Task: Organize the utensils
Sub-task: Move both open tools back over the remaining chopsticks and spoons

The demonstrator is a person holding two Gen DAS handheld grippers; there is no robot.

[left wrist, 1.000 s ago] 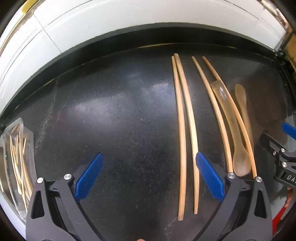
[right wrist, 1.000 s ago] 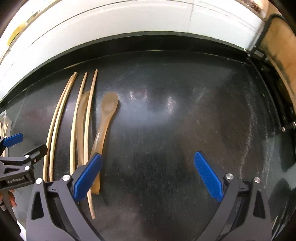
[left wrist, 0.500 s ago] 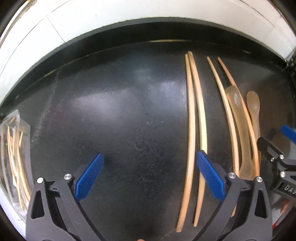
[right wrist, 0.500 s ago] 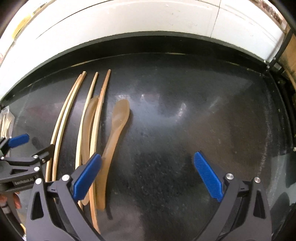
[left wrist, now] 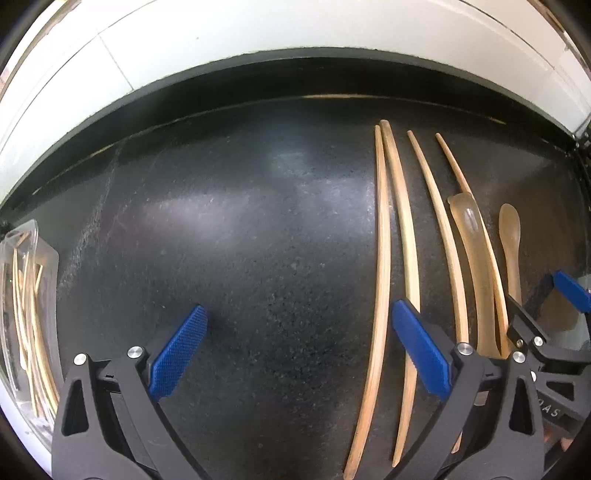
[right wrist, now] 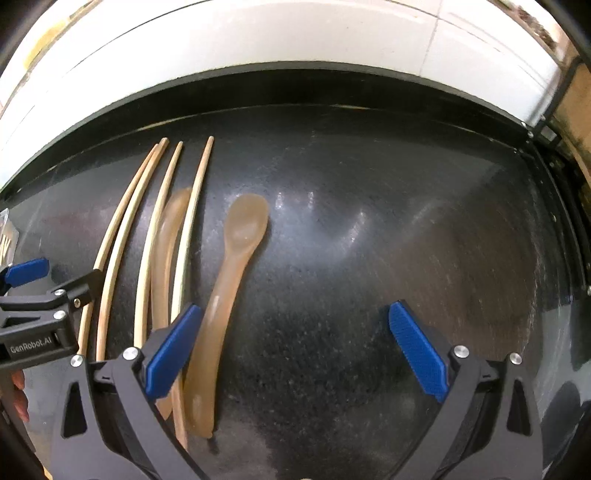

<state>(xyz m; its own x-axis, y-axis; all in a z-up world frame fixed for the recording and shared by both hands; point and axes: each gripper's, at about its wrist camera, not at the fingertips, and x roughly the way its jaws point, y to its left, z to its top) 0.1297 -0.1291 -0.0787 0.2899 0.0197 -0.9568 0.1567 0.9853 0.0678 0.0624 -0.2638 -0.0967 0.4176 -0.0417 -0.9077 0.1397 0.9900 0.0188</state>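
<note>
Several long wooden chopsticks [left wrist: 382, 258] [right wrist: 122, 243] lie side by side on a black speckled countertop [left wrist: 240, 258]. Two translucent amber spoons lie among them: one [left wrist: 472, 251] [right wrist: 166, 243] between chopsticks, the other [left wrist: 511, 243] [right wrist: 229, 280] at the right of the row. My left gripper [left wrist: 299, 354] stands open over bare counter, its right finger [left wrist: 419, 349] above the left chopstick pair. My right gripper [right wrist: 291, 350] is open, its left finger [right wrist: 171, 350] over the right spoon's handle. Each gripper shows at the edge of the other's view.
A clear plastic container [left wrist: 26, 306] holding several thin wooden sticks sits at the counter's left edge. A white tiled wall [left wrist: 258, 33] runs along the back. To the right of the spoons the counter [right wrist: 406, 240] is bare up to a dark frame edge [right wrist: 561, 206].
Both grippers have shifted: the utensils sit further right in the left view and nearer the middle in the right view. The right gripper has come lower and closer to the spoons. Both stay open.
</note>
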